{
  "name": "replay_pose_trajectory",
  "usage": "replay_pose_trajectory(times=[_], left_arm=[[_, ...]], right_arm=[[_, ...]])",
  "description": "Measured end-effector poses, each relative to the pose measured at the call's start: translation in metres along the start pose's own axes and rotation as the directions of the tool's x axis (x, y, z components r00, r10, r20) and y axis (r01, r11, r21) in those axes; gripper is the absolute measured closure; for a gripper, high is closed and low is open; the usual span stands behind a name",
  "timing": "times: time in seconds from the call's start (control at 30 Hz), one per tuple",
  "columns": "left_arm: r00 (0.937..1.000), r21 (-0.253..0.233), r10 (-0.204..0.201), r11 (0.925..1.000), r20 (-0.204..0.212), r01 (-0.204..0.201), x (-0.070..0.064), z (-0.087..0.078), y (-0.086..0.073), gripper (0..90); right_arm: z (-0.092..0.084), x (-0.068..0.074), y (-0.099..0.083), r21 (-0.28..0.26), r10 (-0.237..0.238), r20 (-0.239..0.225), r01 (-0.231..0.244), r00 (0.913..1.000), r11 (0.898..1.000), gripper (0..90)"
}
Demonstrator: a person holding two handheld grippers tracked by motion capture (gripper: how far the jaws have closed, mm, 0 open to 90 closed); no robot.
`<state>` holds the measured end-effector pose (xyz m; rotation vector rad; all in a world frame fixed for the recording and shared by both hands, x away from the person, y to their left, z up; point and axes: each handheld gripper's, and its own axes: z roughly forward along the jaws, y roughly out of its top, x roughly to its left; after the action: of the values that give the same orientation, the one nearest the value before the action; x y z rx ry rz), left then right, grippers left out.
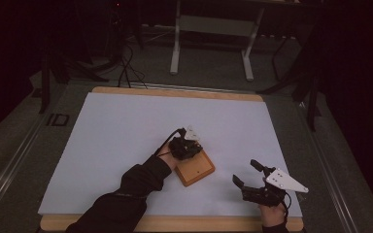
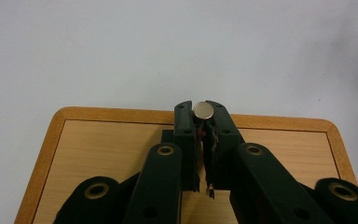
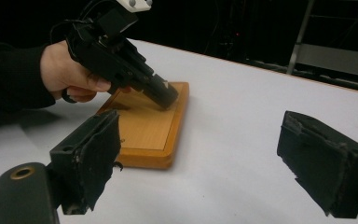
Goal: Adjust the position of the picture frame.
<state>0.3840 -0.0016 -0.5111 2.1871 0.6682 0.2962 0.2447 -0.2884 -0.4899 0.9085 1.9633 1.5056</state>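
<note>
**Mia:** What is the left claw holding?

**Ben:** It is pinching a small round shiny metal disc, like a coin or a little magnet. The two black jaws are squeezing almost all the way together, and the disc is sitting right at their tips.

**Mia:** Where is the claw pointing?

**Ben:** It is tipping down over a flat wooden tray with a darker rounded rim. The tray floor is lying just under the jaws, and the far rim is sitting right behind the disc.

**Mia:** And the right claw?

**Ben:** It is resting off to the side of the tray, well apart from it. Its jaws are standing wide open with nothing between them.

**Mia:** What could go wrong?

**Ben:** I think the disc could slip out. The jaws are only holding it by its thin edge at the very tips, so a bump on the tray could flip it away.

**Mia:** Anything else?

**Ben:** If the claw lets go too near the rim, the disc could roll over it onto the white table sheet. If the claw pushes down too hard, the light tray could slide, because nothing is holding it.
</note>
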Motion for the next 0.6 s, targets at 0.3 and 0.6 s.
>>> replay_pose_trajectory(times=[0.3,0.6], left_arm=[[1.0000,0.004,0.009,1.0000,0.004,-0.009,-0.0011,0.0056,-0.0021,85.0],[0.9995,0.010,-0.009,0.9999,0.030,0.009,0.0021,0.0057,-0.0016,84.0]], right_arm=[[0.0002,0.0002,-0.0001,0.000,-0.003,-0.001,0.003,1.0000,1.000,12.9],[0.0008,0.0009,0.0000,0.003,-0.005,-0.003,0.005,1.0000,1.000,13.0]])
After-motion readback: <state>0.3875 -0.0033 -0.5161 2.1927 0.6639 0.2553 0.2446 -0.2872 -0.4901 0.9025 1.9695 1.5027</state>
